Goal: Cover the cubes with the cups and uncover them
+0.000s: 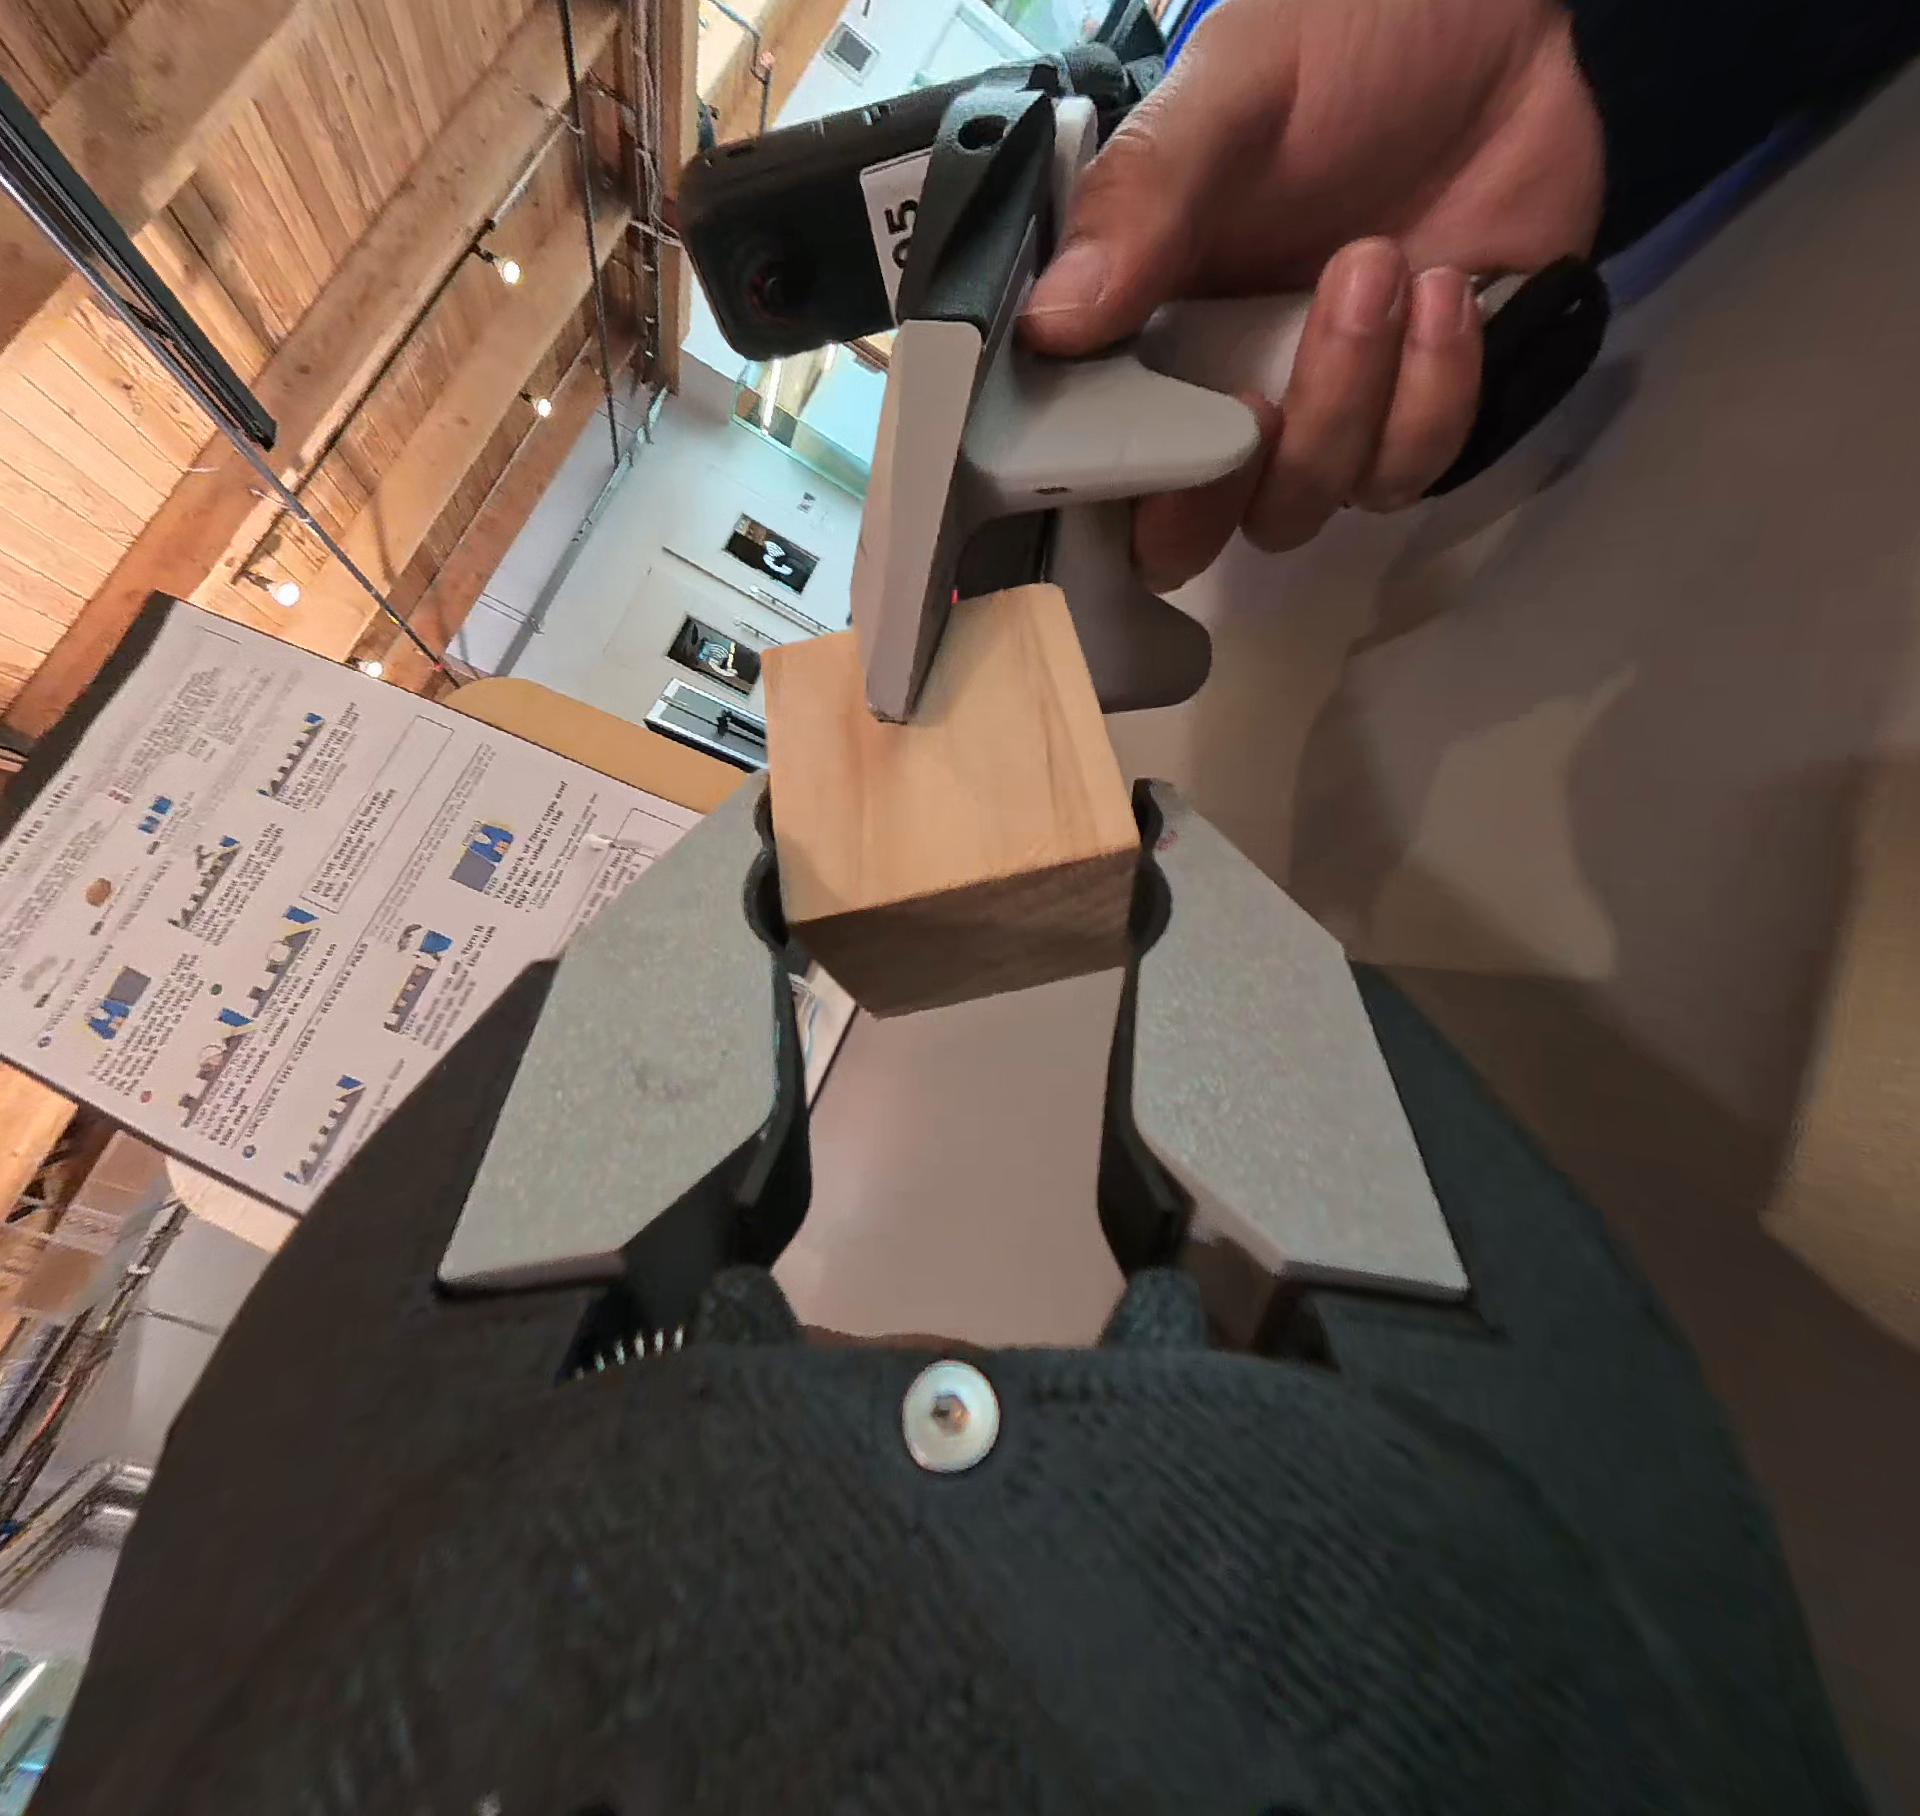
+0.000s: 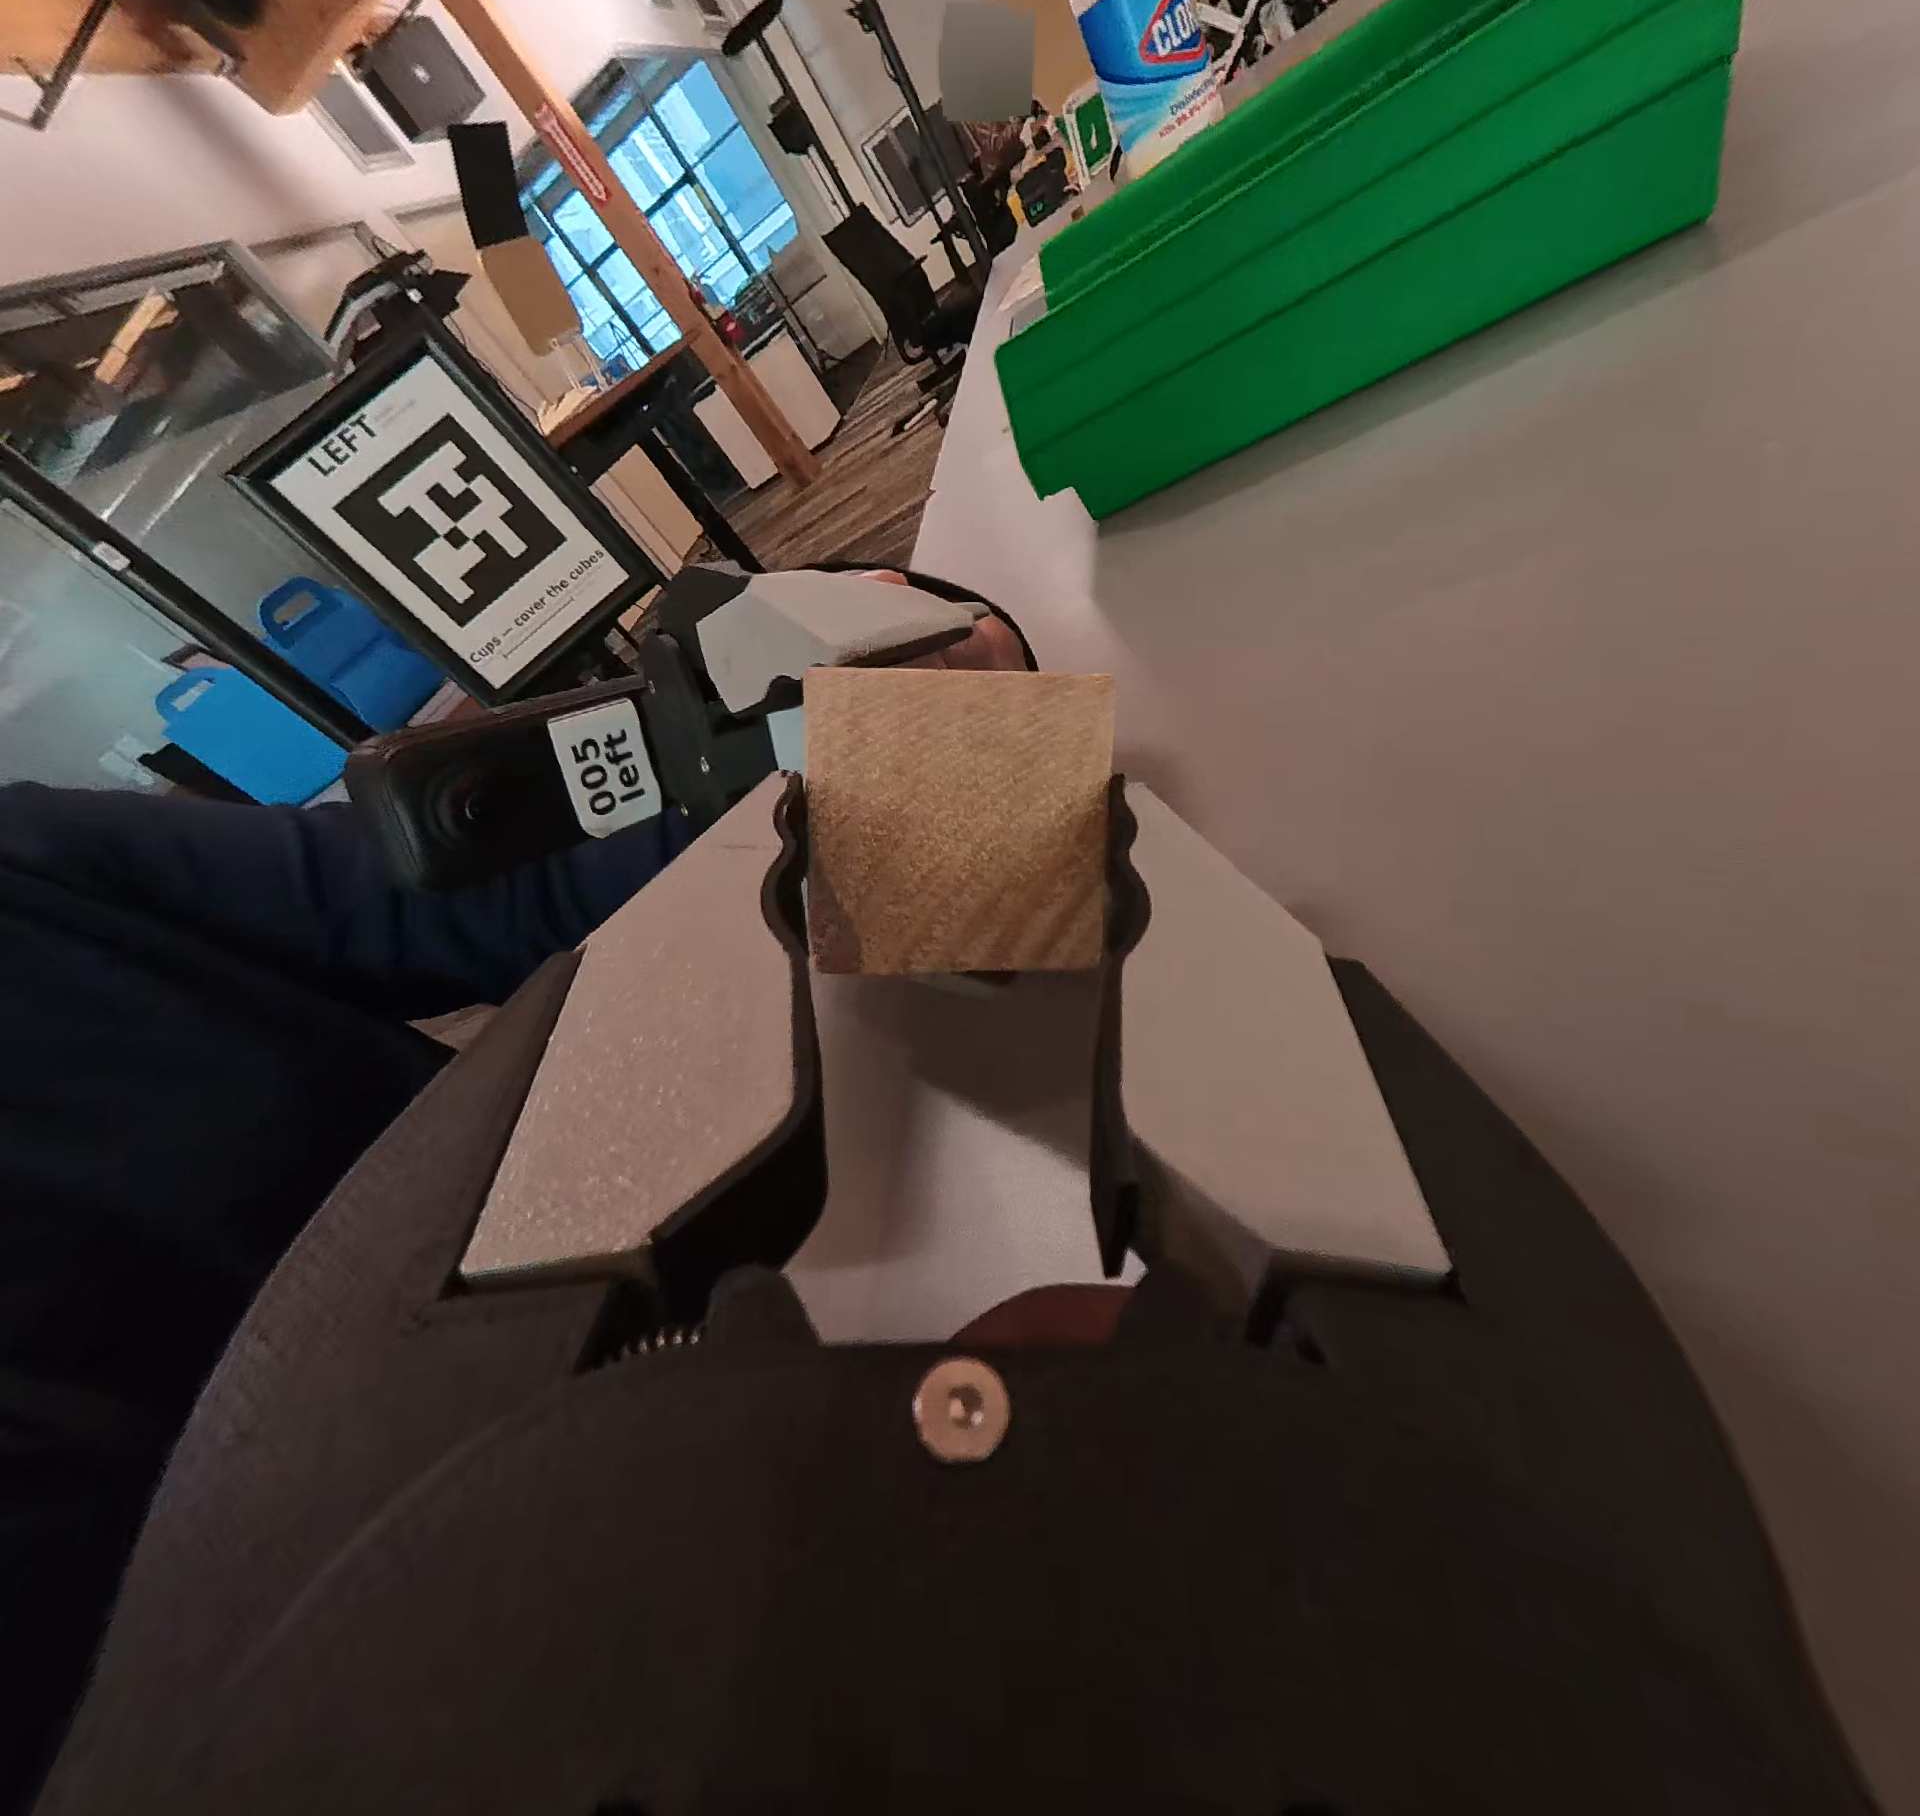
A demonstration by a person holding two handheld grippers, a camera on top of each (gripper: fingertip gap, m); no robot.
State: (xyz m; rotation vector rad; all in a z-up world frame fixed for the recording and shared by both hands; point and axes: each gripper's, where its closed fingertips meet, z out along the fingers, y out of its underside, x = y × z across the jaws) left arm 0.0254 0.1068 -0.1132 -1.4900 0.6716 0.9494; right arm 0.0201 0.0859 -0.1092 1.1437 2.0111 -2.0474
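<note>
A pale wooden cube point(image 1: 951, 831) is held aloft, tilted, above the table.

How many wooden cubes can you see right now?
1. The wooden cube sits between the jaws of the left gripper and the right gripper at once; both wrist views show the same cube. Others may lie outside the views.

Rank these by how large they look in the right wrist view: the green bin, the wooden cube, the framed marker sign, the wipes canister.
1. Green bin.
2. Wooden cube, though it sits closest to the camera, which inflates it.
3. Framed marker sign, close to the cube; that order is unsure.
4. Wipes canister, farthest away.
</note>
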